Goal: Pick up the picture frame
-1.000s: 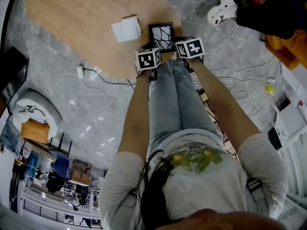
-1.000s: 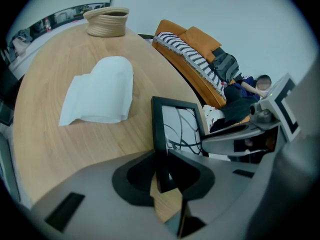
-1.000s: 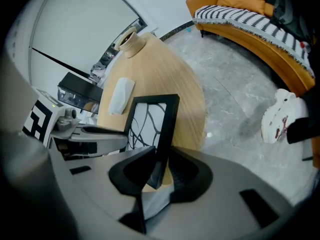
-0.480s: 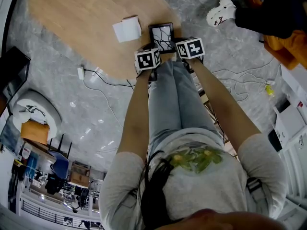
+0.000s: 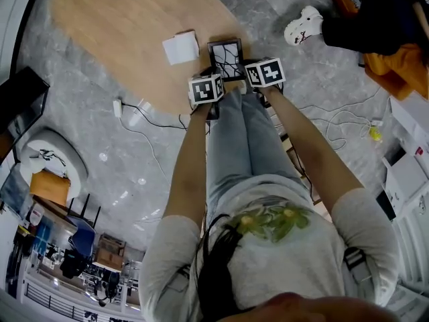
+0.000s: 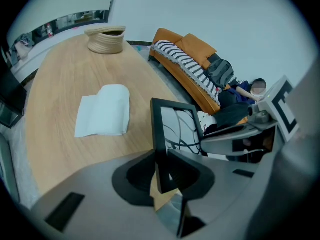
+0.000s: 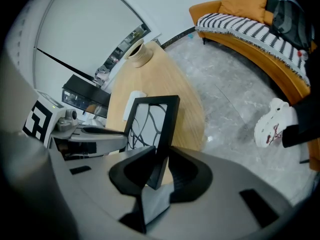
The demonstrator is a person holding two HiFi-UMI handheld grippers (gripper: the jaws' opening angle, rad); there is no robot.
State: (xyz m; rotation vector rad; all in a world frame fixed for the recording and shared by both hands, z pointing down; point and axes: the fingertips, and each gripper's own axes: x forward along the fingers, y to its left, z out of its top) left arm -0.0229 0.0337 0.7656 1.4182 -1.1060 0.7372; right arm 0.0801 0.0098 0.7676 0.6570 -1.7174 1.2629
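Picture frame [image 5: 226,58]: thin black moulding around a pale pane with dark branching lines. It is upright over the near edge of the tabletop [image 5: 107,39], at the end closest to the person.

- Left hand-held gripper [image 6: 162,171]: jaws closed on the frame's left rail, just above its lower corner.
- Right hand-held gripper [image 7: 157,171]: jaws closed on the right rail, also low down.
- The lower corners show between the jaws with wood behind them. The frame looks clear of the surface, but I cannot confirm the gap.

Handling (judgement):
- Light and stiff.
- The rails are narrow and smooth, so the pads have little to bite on and the frame could pivot or slip.
- The pane may be glass, so treat it as fragile and squeeze the moulding only.
- A grip on opposite rails, as now, should stop twisting. Both hands need to keep the same spacing or the frame gets racked.

Surroundings:
- A folded white cloth [image 5: 181,47] lies just beside the frame, toward the tabletop's middle, and does not touch it.
- A woven bowl [image 6: 106,40] sits at the far end, well apart.
- Cables [image 5: 151,113] trail on the floor below the near edge.
- A white shoe [image 5: 301,24] and an orange sofa [image 6: 187,54] are off to the right.
- Nothing stands above the frame.
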